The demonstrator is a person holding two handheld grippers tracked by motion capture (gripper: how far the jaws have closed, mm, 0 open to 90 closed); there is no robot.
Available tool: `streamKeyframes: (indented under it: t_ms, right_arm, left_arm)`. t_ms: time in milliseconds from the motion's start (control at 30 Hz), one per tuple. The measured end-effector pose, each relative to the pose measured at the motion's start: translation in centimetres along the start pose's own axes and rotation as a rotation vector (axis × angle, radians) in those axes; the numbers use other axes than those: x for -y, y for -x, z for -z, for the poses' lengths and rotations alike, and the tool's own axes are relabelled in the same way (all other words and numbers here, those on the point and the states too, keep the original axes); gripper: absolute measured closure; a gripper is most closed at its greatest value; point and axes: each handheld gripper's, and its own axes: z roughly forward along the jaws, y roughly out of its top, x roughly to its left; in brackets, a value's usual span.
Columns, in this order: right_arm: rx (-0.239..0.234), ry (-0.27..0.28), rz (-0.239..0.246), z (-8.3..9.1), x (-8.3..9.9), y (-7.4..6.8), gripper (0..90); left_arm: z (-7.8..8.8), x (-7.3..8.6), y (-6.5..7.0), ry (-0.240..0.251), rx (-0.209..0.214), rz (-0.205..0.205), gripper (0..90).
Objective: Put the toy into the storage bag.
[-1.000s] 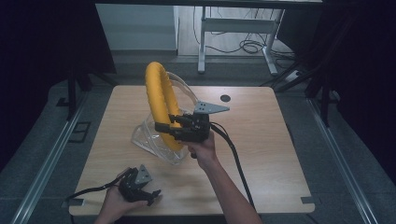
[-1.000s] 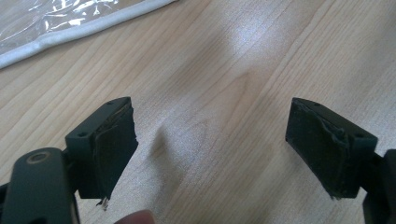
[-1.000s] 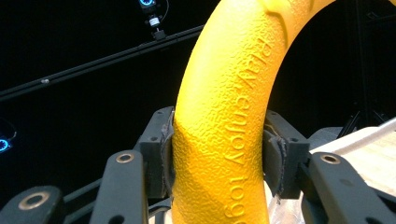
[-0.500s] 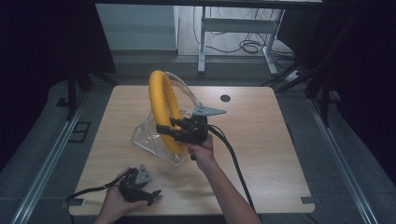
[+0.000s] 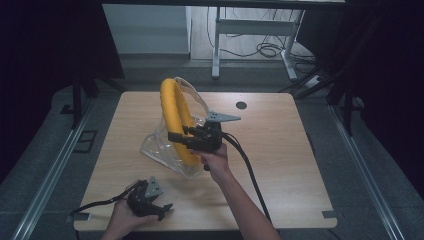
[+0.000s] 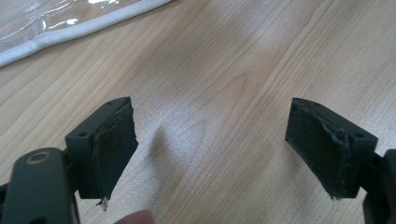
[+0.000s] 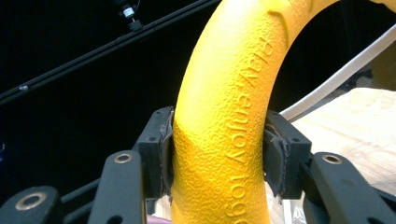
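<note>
Now R gripper (image 5: 176, 137) is clamped on the yellow ring (image 5: 175, 120), pads pressing both sides of the tube, seen close in the right gripper view (image 7: 219, 154); jaws eased a touch wider in the last half sec, ring between them, pads on it. Ring stands upright on edge, lower part sitting inside a clear plastic bag (image 5: 159, 150) w/ white trim, about mid table (image 5: 290, 165), slightly left of centre. Raised lettering on the ring (image 7: 243, 140). L gripper (image 5: 161, 210) rests at the near left table edge in the person's hand, jaws wide apart, nothing between them, bare wood under them (image 6: 210, 140); bag edge (image 6: 70, 32) near, not touching. Black cable (image 5: 250, 175) trails from R gripper along the forearm.
</note>
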Motion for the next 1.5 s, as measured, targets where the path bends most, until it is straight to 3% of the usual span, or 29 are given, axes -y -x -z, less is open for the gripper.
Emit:
streamKeyframes:
  t_ms: [133, 200, 267, 533, 800, 1133, 1500]
  right_arm:
    - [0.015, 0.006, 0.0, 0.0, 0.0, 0.1, 48.6]
    - [0.092, 0.008, 0.03, 0.2, -0.2, -0.1, 46.8]
    - [0.115, 0.007, 0.049, 0.3, -0.3, -0.2, 46.3]
    - [0.145, 0.005, 0.072, 0.6, -0.4, -0.5, 39.5]
    - [0.181, 0.026, 0.128, 1.9, -0.7, -1.6, 35.9]
    - [0.237, -0.028, 0.162, 5.6, 0.1, -1.4, 36.1]
    - [0.325, -0.126, 0.187, 10.8, 2.4, -0.1, 36.2]
  left_arm:
    - [0.0, 0.0, 0.0, -0.002, -0.001, 0.0, 16.2]
    - [0.0, 0.0, 0.0, -0.001, 0.0, 0.0, 16.2]
    - [0.0, 0.0, 0.0, -0.005, -0.001, -0.003, 16.1]
    - [0.0, 0.0, 0.0, -0.005, 0.0, -0.002, 16.2]
    - [0.0, 0.0, 0.0, -0.005, -0.001, -0.004, 16.2]
    - [0.0, 0.0, 0.0, -0.005, -0.002, 0.001, 16.1]
    - [0.0, 0.0, 0.0, -0.001, -0.01, 0.006, 16.1]
